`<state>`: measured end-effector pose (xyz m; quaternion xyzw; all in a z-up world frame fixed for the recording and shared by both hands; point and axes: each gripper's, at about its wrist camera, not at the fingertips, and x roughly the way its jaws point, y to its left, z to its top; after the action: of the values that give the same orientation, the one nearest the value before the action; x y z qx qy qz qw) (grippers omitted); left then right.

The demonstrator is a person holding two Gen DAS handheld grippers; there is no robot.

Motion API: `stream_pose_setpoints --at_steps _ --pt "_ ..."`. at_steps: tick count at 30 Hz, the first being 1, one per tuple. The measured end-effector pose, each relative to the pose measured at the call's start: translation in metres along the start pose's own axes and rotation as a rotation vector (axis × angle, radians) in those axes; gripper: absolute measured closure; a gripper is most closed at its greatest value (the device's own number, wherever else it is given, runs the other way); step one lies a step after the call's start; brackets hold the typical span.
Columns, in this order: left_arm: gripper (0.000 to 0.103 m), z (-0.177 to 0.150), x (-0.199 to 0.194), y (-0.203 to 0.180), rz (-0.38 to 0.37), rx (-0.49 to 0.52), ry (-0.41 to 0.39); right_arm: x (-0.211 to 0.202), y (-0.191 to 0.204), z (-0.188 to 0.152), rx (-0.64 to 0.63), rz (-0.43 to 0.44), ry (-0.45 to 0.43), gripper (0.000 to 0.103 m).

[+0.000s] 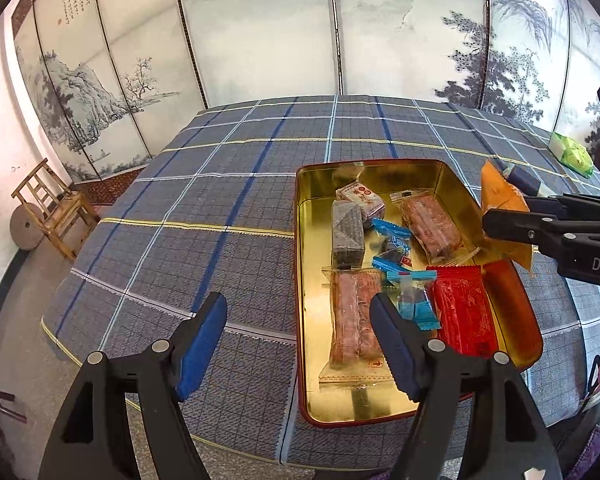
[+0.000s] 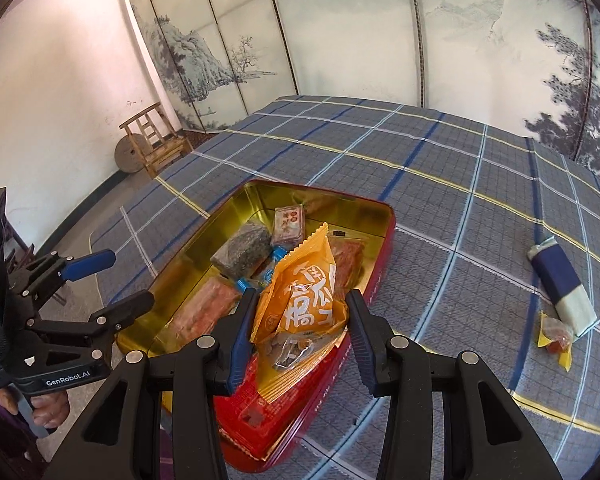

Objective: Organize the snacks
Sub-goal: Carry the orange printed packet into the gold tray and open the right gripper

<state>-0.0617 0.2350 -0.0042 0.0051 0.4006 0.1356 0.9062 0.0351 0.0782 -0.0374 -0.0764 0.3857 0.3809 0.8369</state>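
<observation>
Orange packet [image 2: 300,296] lower end hidden between right gripper [image 2: 300,320] fingers over tin [image 2: 380,248]

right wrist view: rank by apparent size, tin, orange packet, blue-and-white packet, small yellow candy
1. Gold-lined tin
2. Orange packet, though it sits close to the camera in the right claw, so inflated
3. Blue-and-white packet
4. Small yellow candy

My desk, under a blue-grey plaid cloth [image 2: 440,184], carries a gold-lined red rectangular tin [image 2: 384,240]; right of the tin lie a navy-and-white packet [image 2: 562,284] and a small yellow-wrapped sweet [image 2: 556,338].
</observation>
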Motion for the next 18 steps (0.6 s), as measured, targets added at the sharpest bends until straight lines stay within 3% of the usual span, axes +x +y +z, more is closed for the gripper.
stream_pose_setpoints --at_steps 18 --pt "0.029 -0.009 0.006 0.032 0.039 -0.040 0.002 0.051 0.031 0.020 -0.036 0.036 0.085 0.058"
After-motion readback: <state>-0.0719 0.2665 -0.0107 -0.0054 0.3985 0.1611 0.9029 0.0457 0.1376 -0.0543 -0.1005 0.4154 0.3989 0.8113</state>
